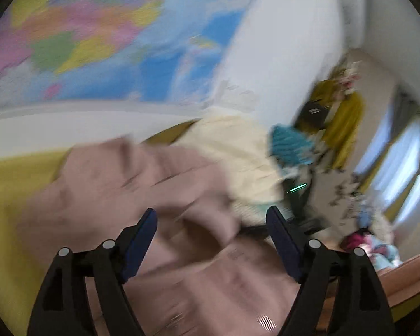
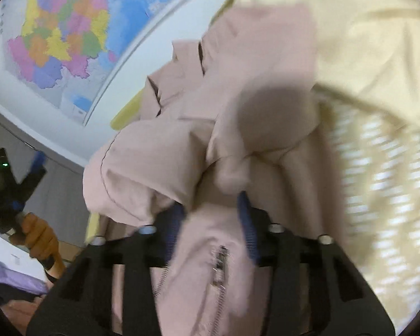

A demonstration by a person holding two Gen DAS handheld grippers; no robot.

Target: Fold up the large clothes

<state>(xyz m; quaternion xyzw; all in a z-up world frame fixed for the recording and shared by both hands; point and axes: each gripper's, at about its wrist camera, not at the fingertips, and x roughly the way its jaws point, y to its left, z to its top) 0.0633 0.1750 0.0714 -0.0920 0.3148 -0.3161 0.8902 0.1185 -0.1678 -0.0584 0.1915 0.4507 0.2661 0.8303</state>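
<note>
Left wrist view first, and it was a blurry one. The left gripper (image 1: 210,224) had its jaws spread wide, the dark blue pads (image 1: 141,238) standing well apart with nothing pinched between them. Under and beyond them lay the dusty-pink jacket (image 1: 142,179), rumpled, filling the frame from six o'clock up toward the centre. It rested on a yellow-green surface (image 1: 11,184) that showed at nine o'clock. Past the jacket, toward one o'clock, sat a cream garment (image 1: 238,142), and just beside that, at about two o'clock, something teal (image 1: 287,145) (too smeared to name). A coloured wall map (image 1: 92,28) spread across the top from ten to twelve o'clock, and bright windows (image 1: 400,168) glowed at three o'clock.

Over to the right wrist view. The right gripper (image 2: 212,204) was buried in the pink jacket, which bulged up between and over its fingers (image 2: 246,224). The jaws stood partly apart with cloth lying between them; whether the pads actually pressed on that cloth could not be told. A metal zipper (image 2: 219,263) ran down the fabric at six o'clock, right between the arms of the tool. The cream garment swept from twelve round to four o'clock, touching the jacket's edge. The map hung at ten o'clock. Down at eight o'clock, a hand (image 2: 40,238) gripped the handle of the other tool, well clear of the jacket.
</note>
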